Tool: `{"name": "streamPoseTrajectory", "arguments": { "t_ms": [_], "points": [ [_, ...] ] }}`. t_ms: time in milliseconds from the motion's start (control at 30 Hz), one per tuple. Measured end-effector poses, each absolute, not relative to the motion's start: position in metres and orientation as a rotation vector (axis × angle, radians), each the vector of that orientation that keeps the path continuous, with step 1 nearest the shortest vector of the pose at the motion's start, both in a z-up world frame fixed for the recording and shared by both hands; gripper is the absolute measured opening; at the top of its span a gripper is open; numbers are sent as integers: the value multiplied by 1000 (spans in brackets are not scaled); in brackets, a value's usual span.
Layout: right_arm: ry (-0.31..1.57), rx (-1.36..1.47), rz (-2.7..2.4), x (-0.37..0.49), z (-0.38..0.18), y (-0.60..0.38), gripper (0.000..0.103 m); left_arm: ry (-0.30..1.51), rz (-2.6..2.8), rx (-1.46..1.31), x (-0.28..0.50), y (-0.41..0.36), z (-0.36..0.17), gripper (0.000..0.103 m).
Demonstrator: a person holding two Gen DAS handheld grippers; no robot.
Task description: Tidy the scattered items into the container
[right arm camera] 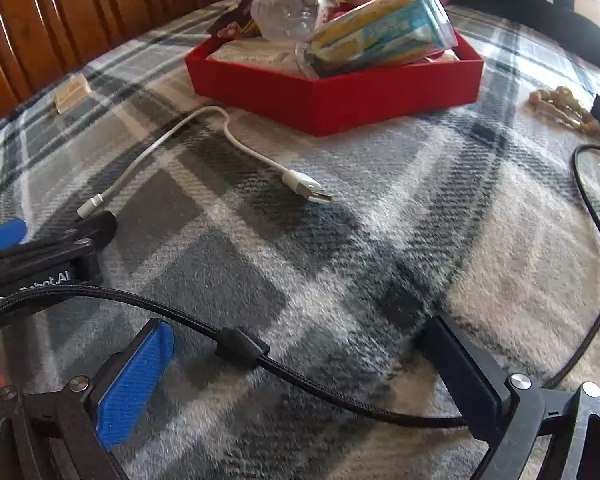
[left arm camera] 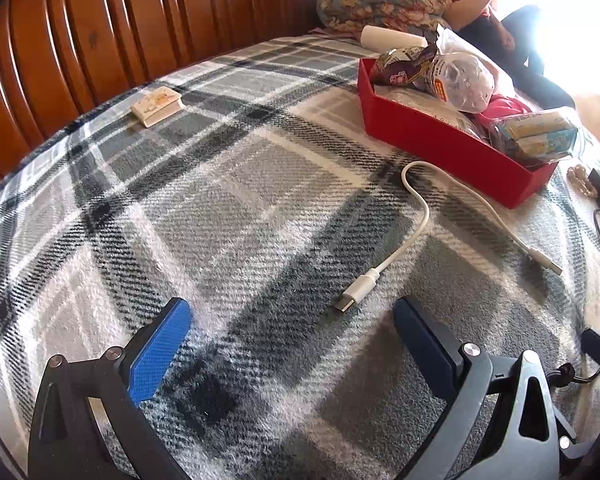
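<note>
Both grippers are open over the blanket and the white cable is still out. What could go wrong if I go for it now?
The white cable lies flat on the soft plaid blanket, so fingers may pinch fabric with it. The black braided cord crosses between the right gripper fingers and could get caught instead. The red box is already heaped, and the tilted tumbler on top may roll out.
</note>
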State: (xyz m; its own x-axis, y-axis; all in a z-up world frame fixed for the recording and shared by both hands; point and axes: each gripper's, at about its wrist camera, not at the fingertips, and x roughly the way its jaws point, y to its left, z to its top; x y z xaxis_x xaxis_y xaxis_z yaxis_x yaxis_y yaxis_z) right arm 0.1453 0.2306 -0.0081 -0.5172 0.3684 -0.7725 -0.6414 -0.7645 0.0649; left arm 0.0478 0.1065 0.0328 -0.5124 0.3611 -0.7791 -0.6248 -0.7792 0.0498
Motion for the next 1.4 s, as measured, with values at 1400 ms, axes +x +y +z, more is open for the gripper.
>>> {"name": "streamPoseTrajectory", "arguments": {
  "t_ms": [1400],
  "points": [
    [453,-1080,2248,146,-6,231,103,435,2290,-1073,50,110,33,103]
  ]
}}
